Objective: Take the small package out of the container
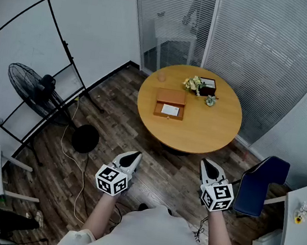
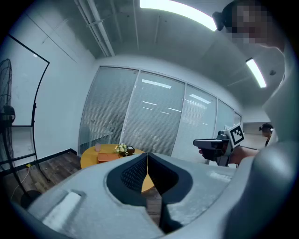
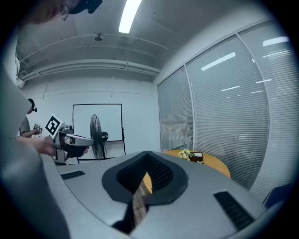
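Cool, even, fairly bright indoor light comes from long white ceiling strip lights (image 2: 180,13), blown out to glare in both gripper views. The round yellow wooden table (image 1: 188,115) casts only a soft shadow on the dark wood-plank floor (image 1: 161,171). Both gripper views bulge fisheye-style with black corners; the left gripper (image 2: 147,158) and right gripper (image 3: 148,156) look slightly soft up close

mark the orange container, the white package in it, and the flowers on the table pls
orange container (image 1: 171,97): head view, bare upper panel, above the package.
white package (image 1: 170,110): head view, middle of its white top face.
flowers (image 1: 193,83): head view, middle of the bunch.
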A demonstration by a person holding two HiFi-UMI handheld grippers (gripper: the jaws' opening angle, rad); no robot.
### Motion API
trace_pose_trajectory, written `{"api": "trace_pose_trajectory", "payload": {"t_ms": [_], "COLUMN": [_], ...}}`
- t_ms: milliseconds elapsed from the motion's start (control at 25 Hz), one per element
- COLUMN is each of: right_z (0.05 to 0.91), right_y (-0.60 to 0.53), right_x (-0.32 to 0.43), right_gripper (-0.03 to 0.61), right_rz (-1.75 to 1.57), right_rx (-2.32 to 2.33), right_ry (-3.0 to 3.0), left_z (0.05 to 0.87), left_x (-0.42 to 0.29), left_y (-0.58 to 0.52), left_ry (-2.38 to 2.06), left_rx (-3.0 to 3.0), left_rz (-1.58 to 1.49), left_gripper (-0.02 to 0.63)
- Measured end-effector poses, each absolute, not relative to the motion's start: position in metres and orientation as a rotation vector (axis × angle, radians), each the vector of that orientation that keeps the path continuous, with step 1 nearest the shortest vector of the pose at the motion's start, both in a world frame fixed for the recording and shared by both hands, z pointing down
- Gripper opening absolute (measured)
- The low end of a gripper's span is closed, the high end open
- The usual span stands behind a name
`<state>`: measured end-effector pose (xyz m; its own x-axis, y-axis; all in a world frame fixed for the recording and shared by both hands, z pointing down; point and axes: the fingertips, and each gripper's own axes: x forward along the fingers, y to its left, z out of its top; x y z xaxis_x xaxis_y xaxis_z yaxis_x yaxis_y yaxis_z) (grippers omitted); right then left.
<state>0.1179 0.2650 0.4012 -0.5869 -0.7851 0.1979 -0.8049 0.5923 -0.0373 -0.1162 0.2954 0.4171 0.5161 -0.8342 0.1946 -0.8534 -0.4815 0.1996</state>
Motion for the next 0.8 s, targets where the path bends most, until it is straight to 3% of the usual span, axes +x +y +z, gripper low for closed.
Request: {"api": "trace_pose_trajectory", "payload": {"t_ms": [800], "right_z": [0.403], "right_y": [0.254], "right_x": [0.111], "right_gripper": [0.003], "right_rz": [0.188], "right_rx": [1.365], "right_ry": [-2.636], "left_z": [0.416], "left_x": [-0.129], "left_y": [0.286], "left_ry": [-1.467], "left_rx": [2.481], "left_rz": [0.06], "left_gripper": [0.028]}}
